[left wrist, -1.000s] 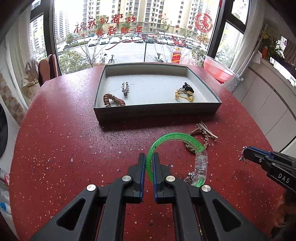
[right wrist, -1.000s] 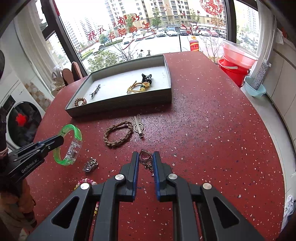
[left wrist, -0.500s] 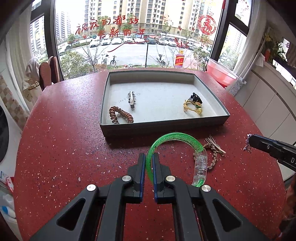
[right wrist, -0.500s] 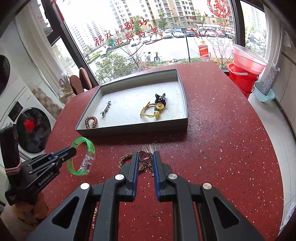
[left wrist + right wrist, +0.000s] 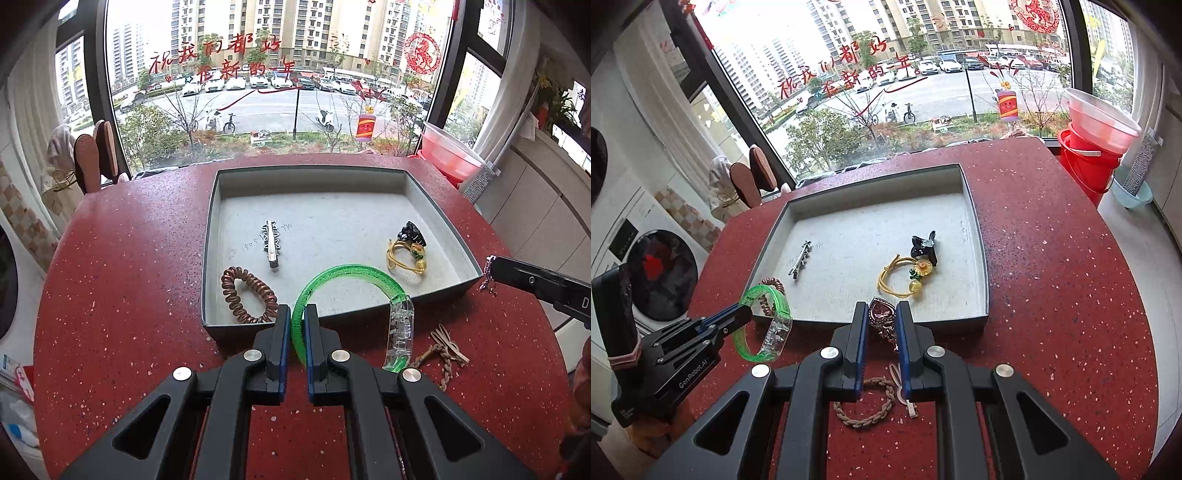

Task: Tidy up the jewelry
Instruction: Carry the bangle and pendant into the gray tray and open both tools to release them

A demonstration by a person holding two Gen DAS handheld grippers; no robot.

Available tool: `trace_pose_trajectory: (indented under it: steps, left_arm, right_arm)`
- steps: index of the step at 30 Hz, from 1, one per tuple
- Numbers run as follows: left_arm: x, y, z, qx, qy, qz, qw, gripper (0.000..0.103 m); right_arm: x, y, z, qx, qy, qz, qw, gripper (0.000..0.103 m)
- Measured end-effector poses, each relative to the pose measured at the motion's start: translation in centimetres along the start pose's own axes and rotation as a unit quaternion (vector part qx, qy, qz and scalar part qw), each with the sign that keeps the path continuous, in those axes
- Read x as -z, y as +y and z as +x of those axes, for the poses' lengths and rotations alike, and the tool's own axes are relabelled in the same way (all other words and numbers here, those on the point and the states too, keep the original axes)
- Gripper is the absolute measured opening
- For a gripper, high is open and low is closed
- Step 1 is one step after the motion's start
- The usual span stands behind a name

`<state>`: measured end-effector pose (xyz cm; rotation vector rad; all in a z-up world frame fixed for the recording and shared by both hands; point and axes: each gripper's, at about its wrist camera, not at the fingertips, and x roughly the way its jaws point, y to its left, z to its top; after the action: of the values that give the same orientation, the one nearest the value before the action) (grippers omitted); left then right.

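Observation:
My left gripper [image 5: 297, 321] is shut on a green translucent bangle [image 5: 351, 271] and holds it over the front edge of the grey tray [image 5: 314, 173]. My right gripper [image 5: 881, 321] is shut on a pink heart pendant [image 5: 881, 312] on a chain, just above the tray's front wall [image 5: 923, 321]. The tray holds a brown coil hair tie [image 5: 248, 295], a silver hair clip [image 5: 271, 243] and a yellow hair tie with a black bow [image 5: 408, 247]. The left gripper with the bangle [image 5: 764, 325] shows at the left of the right wrist view.
A braided brown bracelet [image 5: 866, 406] and a pale clip [image 5: 905, 391] lie on the red speckled table [image 5: 1052, 295] in front of the tray. A red bucket with a pink basin [image 5: 1093, 147] stands beyond the table's right edge. Windows are behind.
Both grippers have moved forward toward the tray, carrying the bangle and the pendant. They now hang at its front edge.

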<state>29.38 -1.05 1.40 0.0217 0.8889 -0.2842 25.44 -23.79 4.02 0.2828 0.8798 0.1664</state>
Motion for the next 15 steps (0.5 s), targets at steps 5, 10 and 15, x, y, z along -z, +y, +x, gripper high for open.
trace_pose_trajectory:
  steps: [5,10,15]
  left_arm:
    - [-2.2,0.0,1.9,-0.005,0.004,0.001,1.0,0.026]
    - [-3.6,0.0,4.5,-0.017,0.015,0.003,0.9997,0.026]
    - [-3.7,-0.4,6.7,-0.029,0.03,0.012,0.9991,0.026]
  right_arm:
    - [-1.9,-1.4,2.2,-0.009,0.009,0.028,1.0,0.016]
    - [-2.7,-2.7,4.7,-0.014,0.023,0.055,0.998,0.016]
    - [-2.9,-3.4,7.0,-0.004,0.037,0.06,0.997,0.016]
